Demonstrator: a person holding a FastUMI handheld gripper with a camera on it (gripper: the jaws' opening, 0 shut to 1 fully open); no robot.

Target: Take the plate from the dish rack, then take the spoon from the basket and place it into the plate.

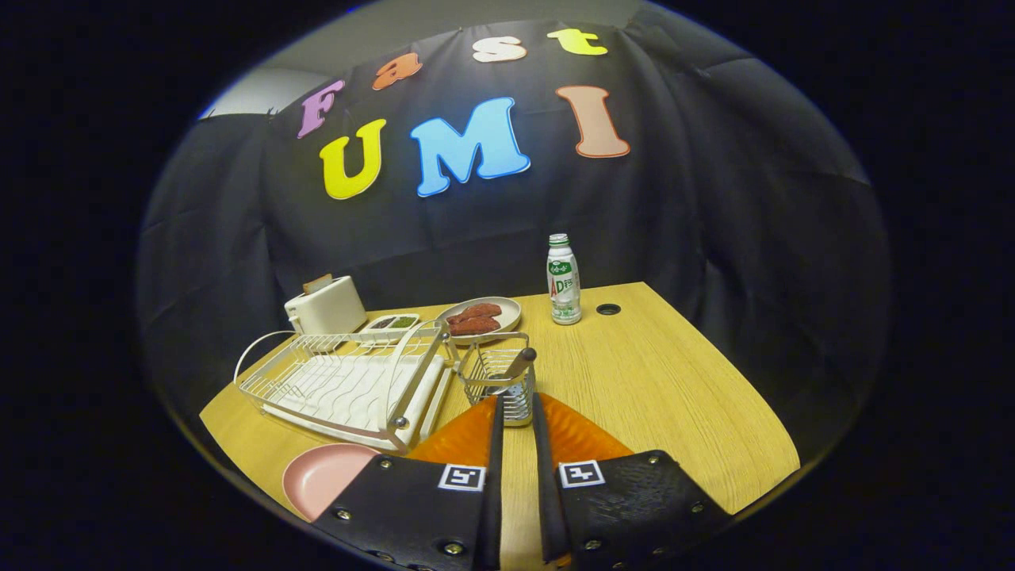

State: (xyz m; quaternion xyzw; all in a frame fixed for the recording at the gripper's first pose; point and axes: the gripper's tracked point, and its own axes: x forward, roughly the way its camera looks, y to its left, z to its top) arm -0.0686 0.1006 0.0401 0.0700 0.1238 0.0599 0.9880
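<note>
Pink plate already out of dish rack, on surface; spoon left in basket. Gripper jaws slightly apart, empty, just short of basket.

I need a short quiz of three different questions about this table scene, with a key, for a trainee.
1. True or false: the round pink plate lies on the wooden table, outside the white wire dish rack.
2. What stands just ahead of the gripper? A) white toaster B) small wire basket with a dark-handled spoon C) white plastic bottle
3. The gripper's fingers are ____ (open/shut).

Key: 1 true; 2 B; 3 open, nothing between them.
</note>
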